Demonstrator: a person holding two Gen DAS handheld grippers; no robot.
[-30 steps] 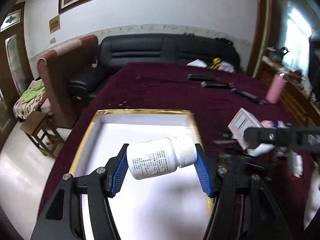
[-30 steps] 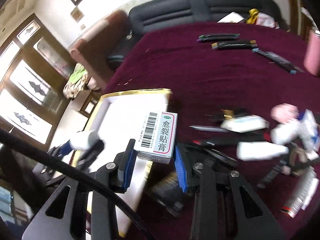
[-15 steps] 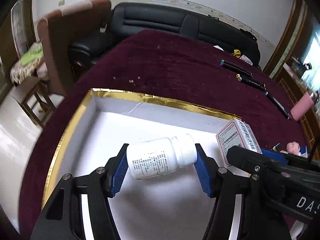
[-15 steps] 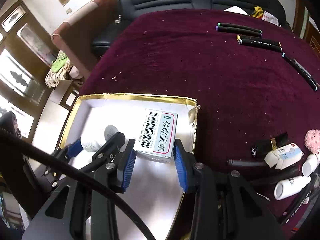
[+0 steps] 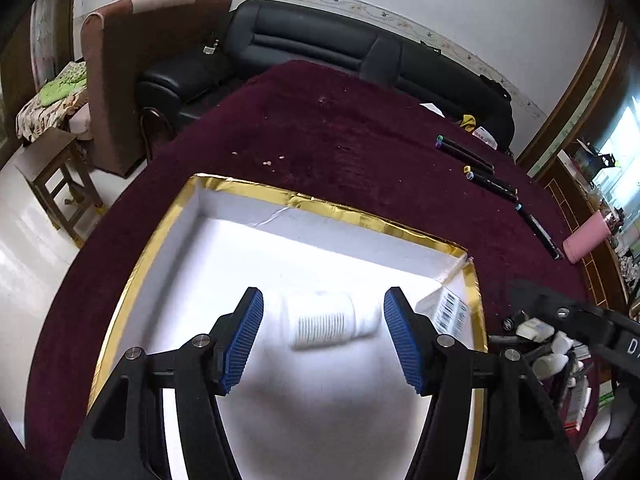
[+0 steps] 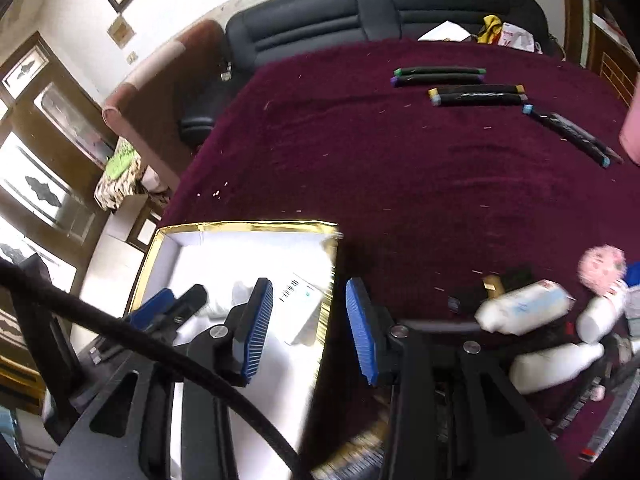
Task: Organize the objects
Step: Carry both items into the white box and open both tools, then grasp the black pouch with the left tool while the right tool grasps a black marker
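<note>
A gold-rimmed white box (image 5: 332,205) sits on the maroon table. A white pill bottle (image 5: 328,320) lies on its side on the box floor, below my open left gripper (image 5: 324,338). A white medicine carton with a barcode (image 5: 446,312) lies in the box's right corner; it also shows in the right wrist view (image 6: 300,308). My right gripper (image 6: 310,328) is open and empty above the box's right rim (image 6: 330,280). The left gripper also shows in the right wrist view (image 6: 176,304).
Several black markers (image 6: 460,84) lie at the far side of the table. A heap of white bottles (image 6: 528,308), small boxes and a pink puff (image 6: 602,268) lies right of the box. A pink cup (image 5: 586,240) stands at the right edge. A black sofa (image 5: 320,52) is behind.
Both grippers have opened. The pill bottle has dropped from the left gripper onto the box floor, and the carton has dropped from the right gripper into the box's right corner.
</note>
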